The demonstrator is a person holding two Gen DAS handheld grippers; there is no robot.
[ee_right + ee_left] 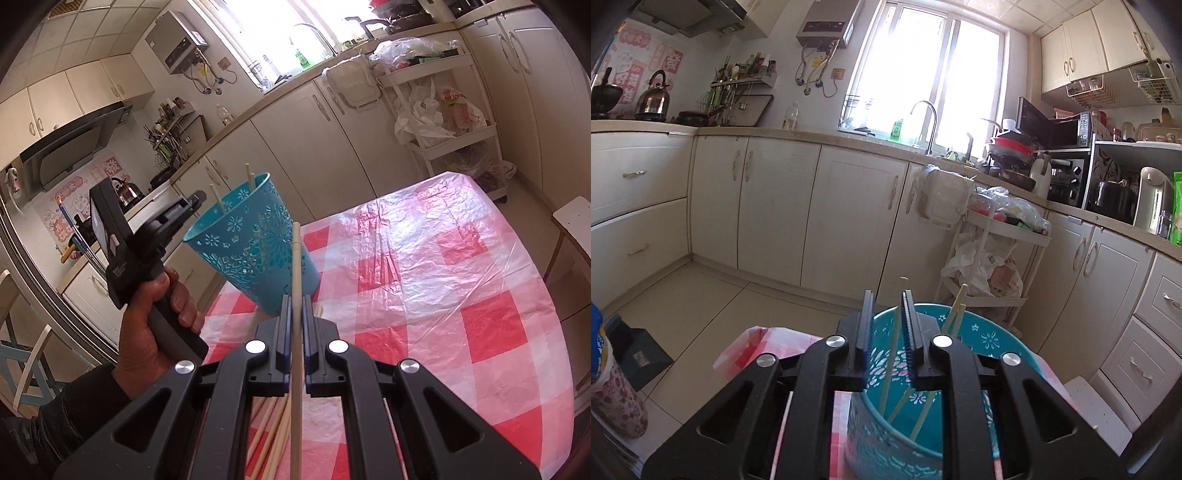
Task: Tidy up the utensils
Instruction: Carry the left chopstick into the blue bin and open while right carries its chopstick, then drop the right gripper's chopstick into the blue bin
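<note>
Right claw [295, 306] is pinched tight on one pale wooden chopstick [296, 280], which runs straight up between the pads and sticks out past the tips toward the cup. Under that claw there's a loose bundle of more pale chopsticks [271, 428] lying on the tabletop, which is covered in a shiny red-and-white checked plastic cloth [443, 280].

Left claw [886, 321] is slightly spread, a narrow gap between the blue ribbed pads, not pinching anything. It sits right over the mouth of the teal plastic cup with cut-out flower patterns [982, 339]. One chopstick standing in the cup lines up with the gap in the left wrist view, but the pads don't look pressed on it. A few chopsticks in the cup [955, 310] lean against the far rim, tips poking above it.

From the right wrist view you can see the person's left hand [155, 314] wrapped around the black handle, dark sleeve [48, 417] behind it, with the claw end reaching in over the cup's rim.

Beyond the tabletop: cream kitchen cabinets [768, 206], a white trolley [997, 236] stuffed with plastic bags, and a bright window [923, 62] over the sink tap.
</note>
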